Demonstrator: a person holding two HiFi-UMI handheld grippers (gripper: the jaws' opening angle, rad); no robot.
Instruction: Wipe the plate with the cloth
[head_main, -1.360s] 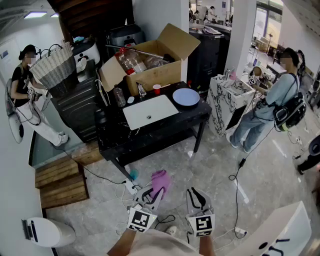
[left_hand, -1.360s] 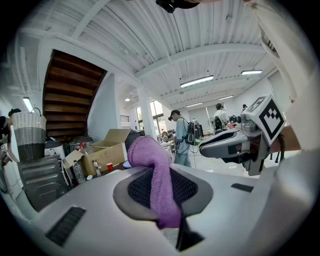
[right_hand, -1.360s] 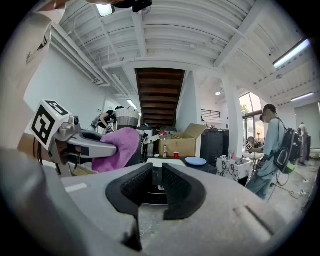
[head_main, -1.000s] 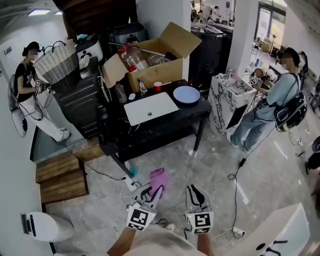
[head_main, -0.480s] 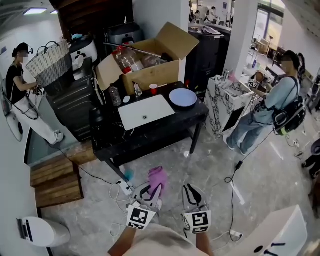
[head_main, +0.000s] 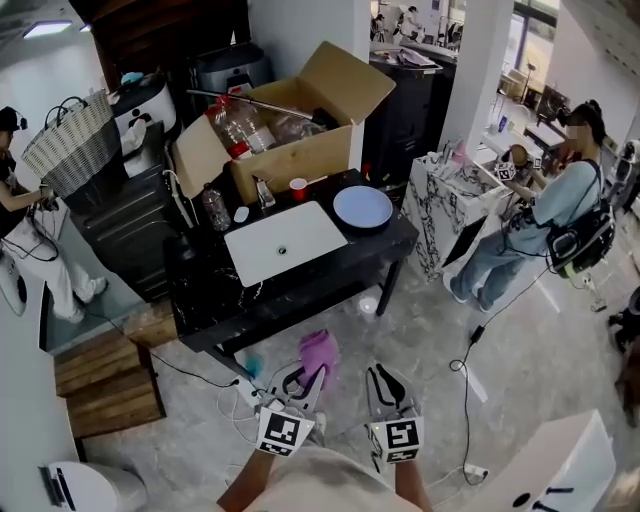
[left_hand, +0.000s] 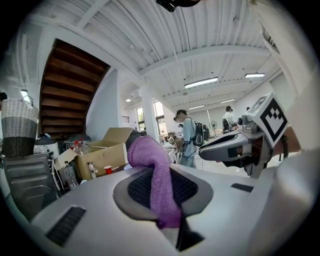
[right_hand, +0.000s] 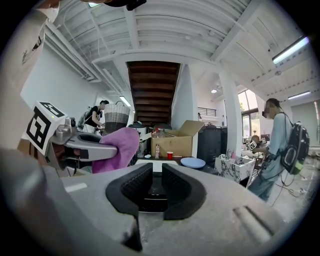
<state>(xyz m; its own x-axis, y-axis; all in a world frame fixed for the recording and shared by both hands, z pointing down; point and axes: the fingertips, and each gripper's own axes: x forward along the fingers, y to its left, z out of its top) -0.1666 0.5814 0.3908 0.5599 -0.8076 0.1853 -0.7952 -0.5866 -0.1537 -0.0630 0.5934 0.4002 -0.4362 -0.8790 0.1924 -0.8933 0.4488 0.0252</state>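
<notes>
A pale blue plate (head_main: 362, 208) lies at the right end of a black table (head_main: 300, 278), well ahead of both grippers; it also shows small in the right gripper view (right_hand: 193, 162). A purple cloth (head_main: 319, 352) sticks up from my left gripper (head_main: 309, 377), which is shut on it; the cloth (left_hand: 152, 175) fills the jaws in the left gripper view. My right gripper (head_main: 385, 379) is held beside it over the floor, jaws nearly together with nothing between them. Both are short of the table.
On the table are a white board (head_main: 285, 240), a red cup (head_main: 298, 188), bottles (head_main: 212, 208) and an open cardboard box (head_main: 290, 150). A marble cabinet (head_main: 440, 215) and a person (head_main: 545, 235) stand right. Cables (head_main: 470, 360) cross the floor; wooden steps (head_main: 95, 385) lie left.
The table and plate have shifted down and left in the head view, as I have come nearer. Both grippers keep the same pose, the cloth still held.
</notes>
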